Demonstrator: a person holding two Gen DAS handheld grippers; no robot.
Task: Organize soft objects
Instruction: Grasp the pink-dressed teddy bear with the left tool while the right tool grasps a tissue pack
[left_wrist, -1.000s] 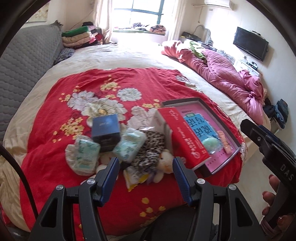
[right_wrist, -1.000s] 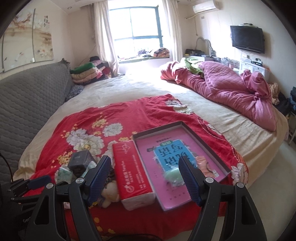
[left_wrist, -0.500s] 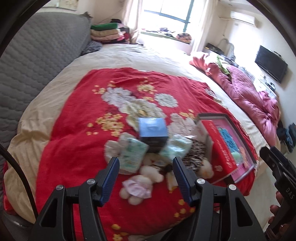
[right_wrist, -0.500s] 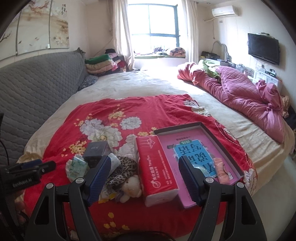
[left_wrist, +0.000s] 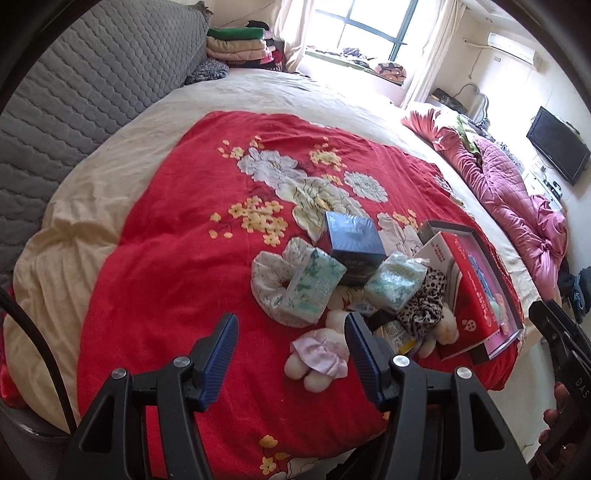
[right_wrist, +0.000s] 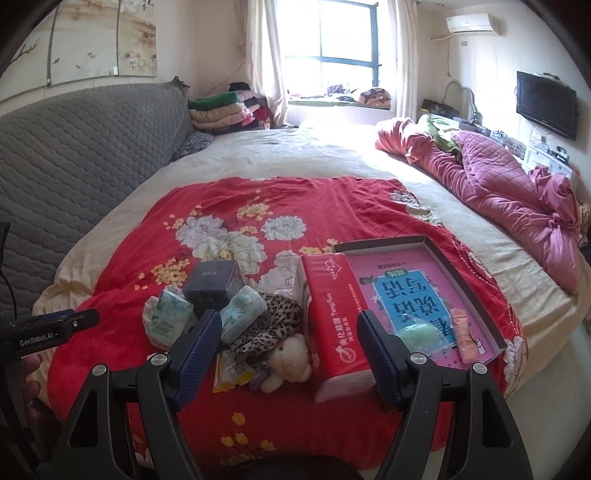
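Bedroom; red floral blanket (right_wrist: 229, 206) serves as worktop. Soft objects – tissue packs (left_wrist: 310, 286), leopard scrunchie (left_wrist: 424, 299), plush toy (left_wrist: 319, 356) – heaped beside the box tray (right_wrist: 436, 247), likely the sorting bin. Left gripper (left_wrist: 288, 354) and right gripper (right_wrist: 288, 350) both agape, empty, poised above the pile.

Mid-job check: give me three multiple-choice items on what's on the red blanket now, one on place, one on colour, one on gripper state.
1. Where is the red tissue pack?
A. inside the tray
B. beside the tray's left edge
C. on the grey headboard

2. What colour is the box among the soft items?
A. dark blue
B. yellow
C. white

3. How are the left gripper and right gripper?
A. both open, empty
B. both shut
C. left holds the plush

Answers: 1 B, the pack lies against the tray; 2 A, its faces are navy; 3 A, nothing sits between either pair of jaws.
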